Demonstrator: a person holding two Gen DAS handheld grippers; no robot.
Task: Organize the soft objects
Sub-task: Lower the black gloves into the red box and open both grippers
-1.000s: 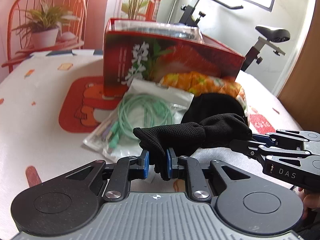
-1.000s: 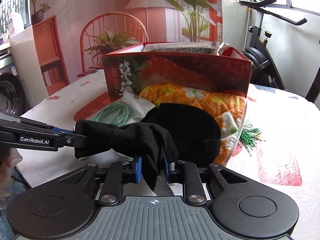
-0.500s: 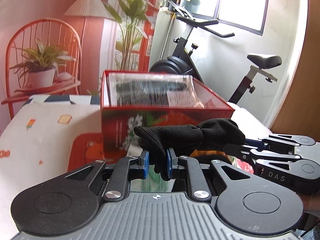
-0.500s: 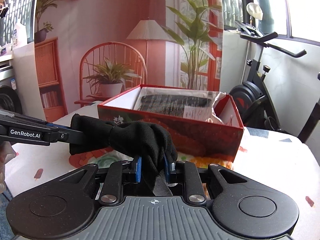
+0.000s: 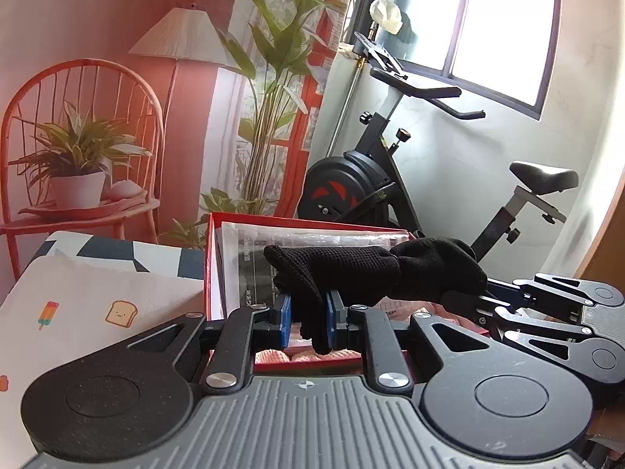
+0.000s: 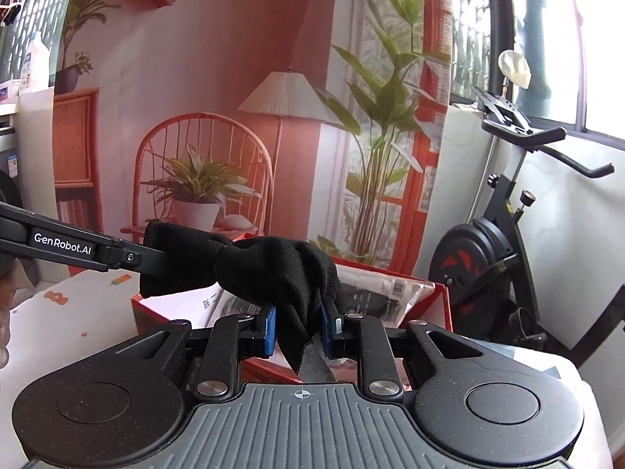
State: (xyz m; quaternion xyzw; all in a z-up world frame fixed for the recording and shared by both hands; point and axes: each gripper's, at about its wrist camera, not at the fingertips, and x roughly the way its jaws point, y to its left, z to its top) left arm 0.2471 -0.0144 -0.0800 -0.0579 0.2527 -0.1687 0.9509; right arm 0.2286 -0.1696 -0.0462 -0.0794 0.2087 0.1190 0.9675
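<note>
A black knitted cloth (image 5: 363, 271) hangs between both grippers, above the open red box (image 5: 209, 269). My left gripper (image 5: 308, 322) is shut on its left end. My right gripper (image 6: 299, 326) is shut on its other end; the cloth (image 6: 273, 269) bunches over its fingers. In the left wrist view the right gripper (image 5: 465, 299) comes in from the right. In the right wrist view the left gripper (image 6: 154, 260) comes in from the left. The red box (image 6: 445, 308) holds a clear plastic packet (image 6: 375, 293) and something pink (image 5: 273, 355) at its near side.
The box stands on a table with a white patterned cover (image 5: 101, 305). An exercise bike (image 5: 375, 179) stands behind the box. A printed backdrop with a chair, lamp and plants (image 6: 203, 179) fills the background.
Both grippers have risen together with the black cloth, from low over the table's clutter to above the red box. The box interior now shows; the bagged cable and orange cloth have dropped out of view.
</note>
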